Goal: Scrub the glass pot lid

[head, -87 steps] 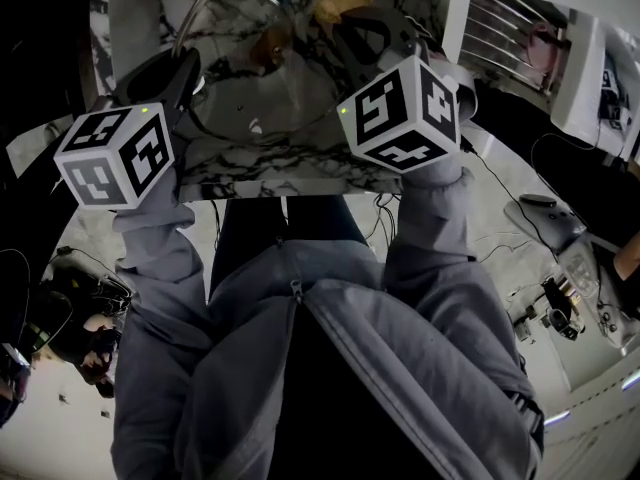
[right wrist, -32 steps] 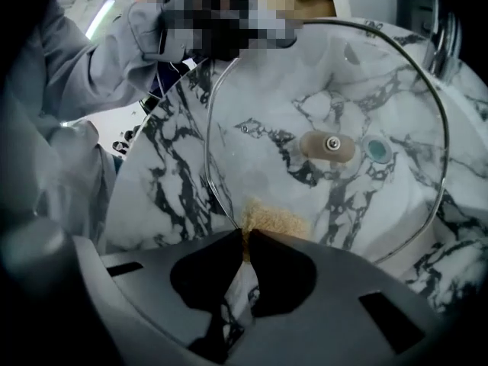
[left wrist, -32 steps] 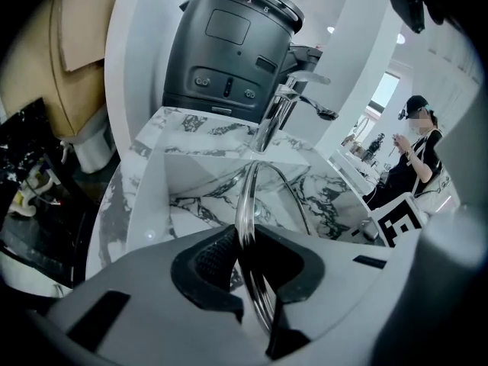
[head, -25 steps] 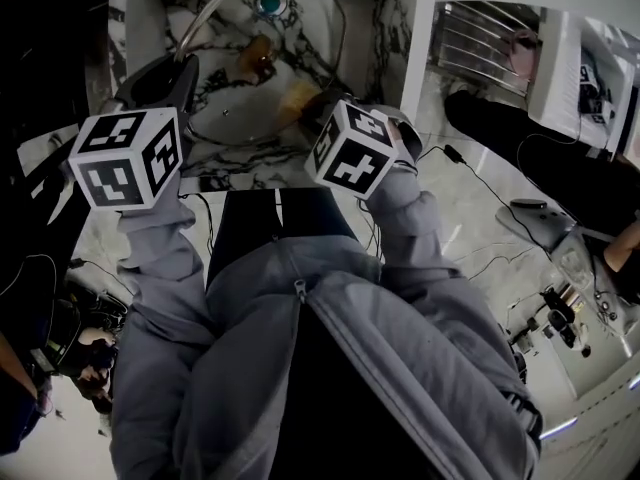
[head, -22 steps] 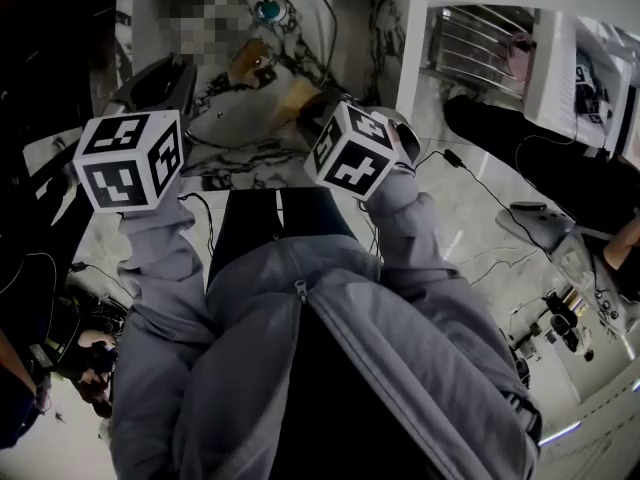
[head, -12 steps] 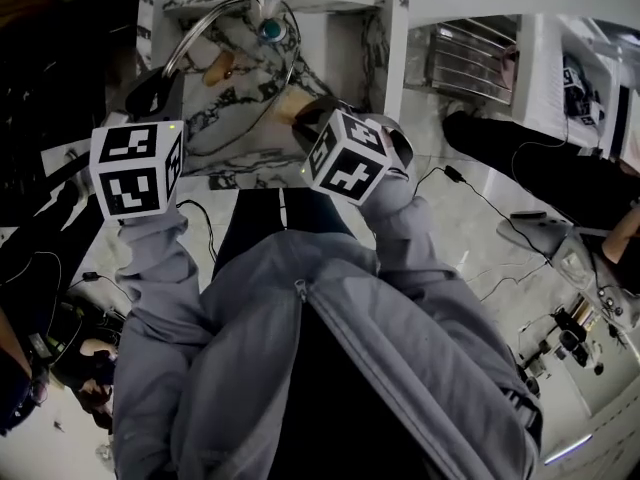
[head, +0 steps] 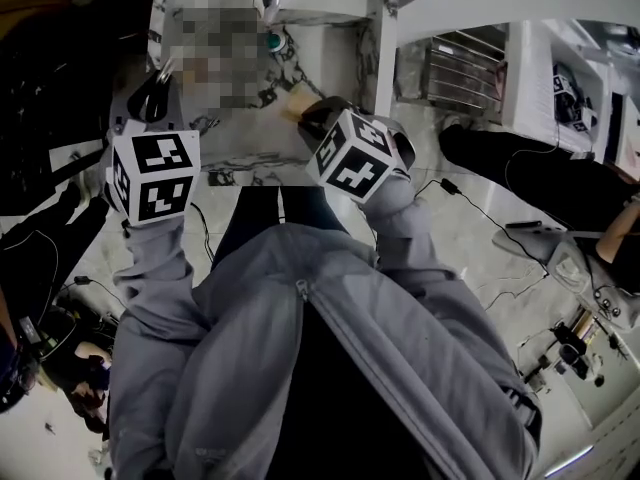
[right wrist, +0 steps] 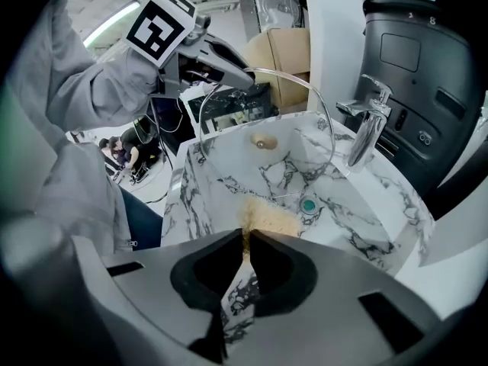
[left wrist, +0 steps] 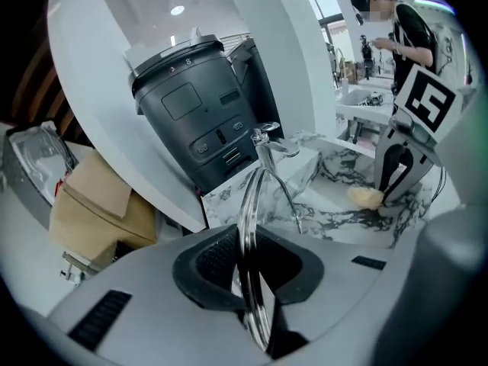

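My left gripper [left wrist: 248, 261] is shut on the rim of the glass pot lid [left wrist: 250, 204], which stands edge-on between its jaws. In the right gripper view the lid [right wrist: 267, 128] hangs tilted over the marble sink [right wrist: 221, 181], with its knob [right wrist: 261, 142] facing me and the left gripper [right wrist: 221, 56] clamped on its top rim. My right gripper [right wrist: 245, 242] is shut on a yellow sponge [right wrist: 268, 218], below and apart from the lid. In the head view the left gripper [head: 150, 98] and right gripper [head: 315, 118] are raised over the basin.
A chrome faucet [right wrist: 366, 132] and a teal drain [right wrist: 308, 204] sit at the basin's far side. A black appliance [left wrist: 198, 113] stands behind the sink, a cardboard box [left wrist: 99, 197] beside it. A person [left wrist: 396, 29] stands in the background.
Both grippers have risen above the sink. The lid has rolled from lying nearly flat over the basin to standing on edge. The sponge has stayed in the right gripper.
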`<act>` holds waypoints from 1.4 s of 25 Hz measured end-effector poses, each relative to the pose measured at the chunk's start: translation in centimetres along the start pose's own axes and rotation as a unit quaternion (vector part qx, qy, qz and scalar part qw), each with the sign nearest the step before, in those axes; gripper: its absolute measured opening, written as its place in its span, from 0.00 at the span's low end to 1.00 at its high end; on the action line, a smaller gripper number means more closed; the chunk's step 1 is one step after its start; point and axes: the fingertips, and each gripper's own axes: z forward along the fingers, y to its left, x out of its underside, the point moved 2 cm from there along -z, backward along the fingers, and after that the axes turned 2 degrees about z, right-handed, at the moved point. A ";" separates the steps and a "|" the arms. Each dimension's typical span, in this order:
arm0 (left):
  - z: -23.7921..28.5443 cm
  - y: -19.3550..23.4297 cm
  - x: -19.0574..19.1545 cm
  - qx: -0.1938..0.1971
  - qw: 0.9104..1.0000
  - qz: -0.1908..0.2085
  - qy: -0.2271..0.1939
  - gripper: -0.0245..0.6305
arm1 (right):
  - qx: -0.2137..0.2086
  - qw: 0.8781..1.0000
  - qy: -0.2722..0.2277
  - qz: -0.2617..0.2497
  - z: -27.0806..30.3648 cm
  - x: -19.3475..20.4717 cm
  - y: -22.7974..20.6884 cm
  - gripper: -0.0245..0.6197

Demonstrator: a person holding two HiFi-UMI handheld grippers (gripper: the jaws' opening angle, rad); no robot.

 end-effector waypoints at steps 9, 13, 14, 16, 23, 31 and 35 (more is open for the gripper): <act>-1.8 -4.2 -1.6 -0.009 0.998 0.059 -0.035 0.13 | 0.041 0.998 -0.015 0.035 -2.2 2.0 -1.0 0.11; -2.4 -6.5 -2.4 0.018 0.996 0.051 -0.065 0.13 | 0.082 0.994 -0.035 0.066 -4.1 3.3 -2.7 0.11; -2.5 -7.2 -2.7 0.024 0.996 0.053 -0.072 0.13 | 0.092 0.992 -0.040 0.076 -4.5 3.7 -3.1 0.11; -2.7 -8.8 -3.2 0.033 0.993 0.070 -0.085 0.13 | 0.109 0.989 -0.045 0.088 -5.2 4.4 -3.9 0.11; -3.6 -14.7 -4.2 0.069 0.976 0.176 -0.112 0.14 | 0.118 0.987 -0.054 0.096 -6.0 4.8 -4.3 0.11; -3.9 -18.1 -3.9 0.086 0.964 0.211 -0.136 0.16 | 0.088 0.990 -0.040 0.099 -3.8 5.5 -2.7 0.11; -3.4 -19.6 -4.1 0.098 0.954 0.237 -0.155 0.16 | 0.109 0.989 -0.015 0.098 -3.9 6.4 -3.3 0.11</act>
